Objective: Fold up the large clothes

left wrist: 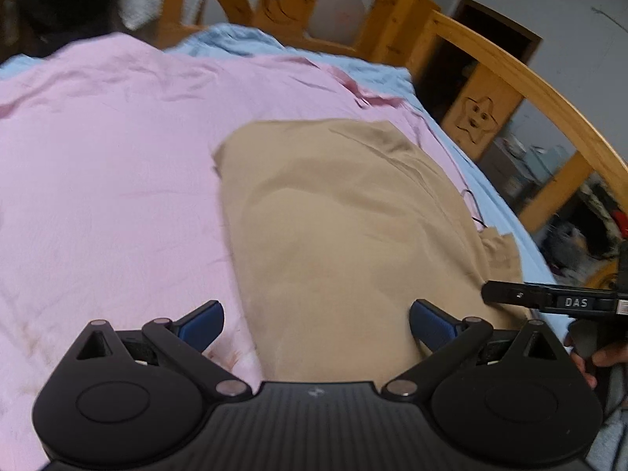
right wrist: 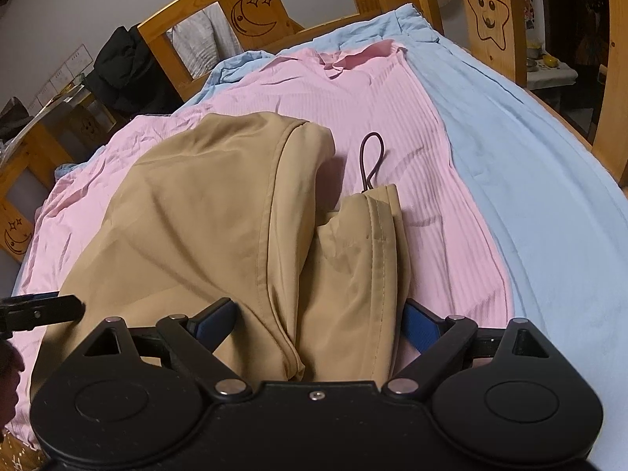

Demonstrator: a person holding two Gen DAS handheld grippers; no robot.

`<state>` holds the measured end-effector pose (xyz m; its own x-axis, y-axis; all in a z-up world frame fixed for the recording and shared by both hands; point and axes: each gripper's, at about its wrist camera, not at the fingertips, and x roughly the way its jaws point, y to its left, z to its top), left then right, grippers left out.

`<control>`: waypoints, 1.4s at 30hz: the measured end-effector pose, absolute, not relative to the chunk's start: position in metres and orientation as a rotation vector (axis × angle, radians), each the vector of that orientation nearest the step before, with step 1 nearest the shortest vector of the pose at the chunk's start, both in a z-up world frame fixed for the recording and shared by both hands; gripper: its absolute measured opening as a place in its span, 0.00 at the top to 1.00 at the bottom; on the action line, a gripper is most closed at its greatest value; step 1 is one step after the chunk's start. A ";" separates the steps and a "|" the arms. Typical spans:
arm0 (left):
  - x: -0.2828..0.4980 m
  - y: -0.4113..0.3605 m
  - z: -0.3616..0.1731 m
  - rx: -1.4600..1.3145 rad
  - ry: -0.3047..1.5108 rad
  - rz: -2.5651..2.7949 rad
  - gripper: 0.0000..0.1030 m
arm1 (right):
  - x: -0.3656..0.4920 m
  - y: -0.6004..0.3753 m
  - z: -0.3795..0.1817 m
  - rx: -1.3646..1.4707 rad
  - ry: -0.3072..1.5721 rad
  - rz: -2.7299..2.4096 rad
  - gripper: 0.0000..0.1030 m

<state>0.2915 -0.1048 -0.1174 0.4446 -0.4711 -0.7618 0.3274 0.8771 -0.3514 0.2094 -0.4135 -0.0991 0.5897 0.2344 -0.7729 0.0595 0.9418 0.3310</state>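
A tan garment lies folded on a pink sheet on the bed. My left gripper is open over the garment's near left edge, its blue pads spread wide. In the right wrist view the tan garment shows a folded-over part with a stitched hem and a dark cord loop at its far end. My right gripper is open, with the garment's near end lying between its fingers. The right gripper's finger shows at the right of the left wrist view.
A light blue sheet lies under the pink sheet. Wooden bed rails with carved moon and star panels ring the bed. Dark clothing hangs on the far rail. Clutter sits beyond the right rail.
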 end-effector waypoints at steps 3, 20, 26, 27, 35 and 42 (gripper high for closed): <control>0.310 -0.104 -0.126 -0.202 1.035 -0.564 0.00 | 0.211 -0.414 -0.101 0.345 0.932 0.111 0.11; 0.343 -0.119 -0.149 -0.215 1.155 -0.635 0.00 | 0.213 -0.405 -0.098 0.329 0.857 0.192 0.48; 0.349 -0.129 -0.151 -0.175 1.196 -0.641 0.00 | 0.218 -0.395 -0.105 0.287 0.901 0.209 0.28; 0.349 -0.130 -0.152 -0.172 1.195 -0.640 0.00 | 0.220 -0.397 -0.108 0.310 0.915 0.206 0.28; 0.328 -0.139 -0.134 -0.125 1.118 -0.556 0.18 | 0.220 -0.382 -0.085 0.268 0.880 0.234 0.89; 0.328 -0.121 -0.110 -0.213 1.071 -0.582 0.27 | 0.220 -0.334 -0.011 0.125 0.753 0.417 0.95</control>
<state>0.3276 -0.1208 -0.1095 0.3472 -0.5446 -0.7635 0.3443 0.8313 -0.4364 0.2204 -0.3339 -0.0112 0.6527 0.4104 -0.6369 -0.3223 0.9111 0.2568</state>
